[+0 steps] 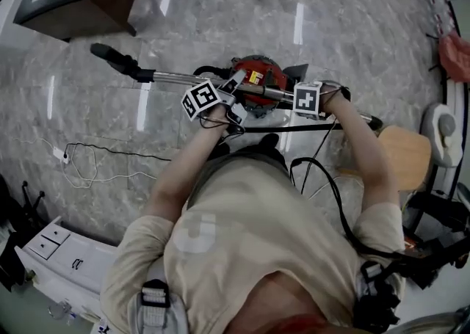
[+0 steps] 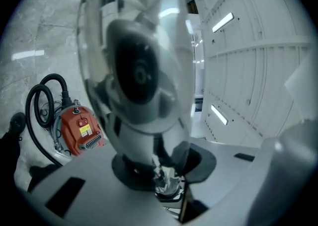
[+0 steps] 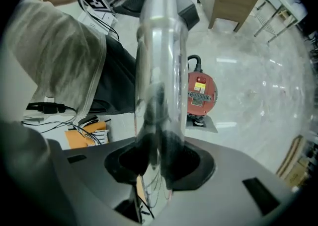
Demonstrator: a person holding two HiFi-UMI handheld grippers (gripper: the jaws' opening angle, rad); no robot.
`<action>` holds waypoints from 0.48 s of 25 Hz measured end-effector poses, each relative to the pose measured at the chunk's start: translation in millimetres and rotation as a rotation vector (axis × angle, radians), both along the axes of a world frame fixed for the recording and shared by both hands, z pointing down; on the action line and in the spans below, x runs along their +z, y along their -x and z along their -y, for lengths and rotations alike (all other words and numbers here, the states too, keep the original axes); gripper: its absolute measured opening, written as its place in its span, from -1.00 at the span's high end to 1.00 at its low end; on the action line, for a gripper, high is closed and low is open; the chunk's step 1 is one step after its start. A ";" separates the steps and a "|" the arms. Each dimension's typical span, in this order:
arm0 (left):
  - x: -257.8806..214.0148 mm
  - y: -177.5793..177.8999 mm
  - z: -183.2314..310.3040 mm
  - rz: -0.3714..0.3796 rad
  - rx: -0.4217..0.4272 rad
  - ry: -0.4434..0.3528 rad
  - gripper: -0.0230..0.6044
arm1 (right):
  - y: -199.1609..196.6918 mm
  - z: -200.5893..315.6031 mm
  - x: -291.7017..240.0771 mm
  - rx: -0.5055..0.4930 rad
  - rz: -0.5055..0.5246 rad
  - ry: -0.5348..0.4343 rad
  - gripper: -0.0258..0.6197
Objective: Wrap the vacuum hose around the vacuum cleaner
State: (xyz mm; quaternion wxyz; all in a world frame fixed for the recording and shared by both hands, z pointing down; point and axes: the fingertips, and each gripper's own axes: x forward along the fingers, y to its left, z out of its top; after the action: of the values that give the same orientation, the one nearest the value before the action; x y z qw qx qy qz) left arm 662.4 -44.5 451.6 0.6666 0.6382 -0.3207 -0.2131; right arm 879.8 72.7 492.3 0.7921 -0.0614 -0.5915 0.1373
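Your left hand-held gripper [image 2: 161,168] and right hand-held gripper [image 3: 158,163] each pinch the chrome wand [image 1: 183,75], with the pads tight against its sides. Only the head view shows the wand's whole run. Its black grip [image 1: 110,57] is out to your left, and the red vacuum cleaner [image 1: 257,75] sits on the floor [image 1: 330,2] under it. Only the left gripper view shows the black vacuum hose [image 2: 37,106], looped at the cleaner's side. The right gripper view looks along the wand to your sleeve [image 3: 59,56].
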 end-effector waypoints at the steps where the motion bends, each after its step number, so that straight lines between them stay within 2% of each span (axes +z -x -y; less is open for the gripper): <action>1: -0.2 2.0 -2.4 0.001 0.000 0.018 0.62 | 0.8 -2.1 3.0 0.008 -0.025 -0.014 0.52; 4: 6.1 13.4 -13.1 0.008 -0.010 0.087 0.62 | 9.1 3.1 17.2 0.035 -0.072 -0.160 0.52; 8: 15.0 25.0 -25.9 0.007 -0.039 0.142 0.62 | 35.4 17.9 41.4 -0.012 0.008 -0.421 0.52; 12: 24.3 38.7 -28.7 0.017 -0.071 0.208 0.62 | 58.0 34.5 44.8 0.022 0.117 -0.572 0.52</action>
State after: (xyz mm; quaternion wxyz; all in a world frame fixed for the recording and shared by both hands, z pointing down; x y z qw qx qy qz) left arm 623.7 -15.8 475.8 0.7186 0.5557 -0.3689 -0.1968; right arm 821.7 38.2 537.2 0.7404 0.1631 -0.6514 -0.0304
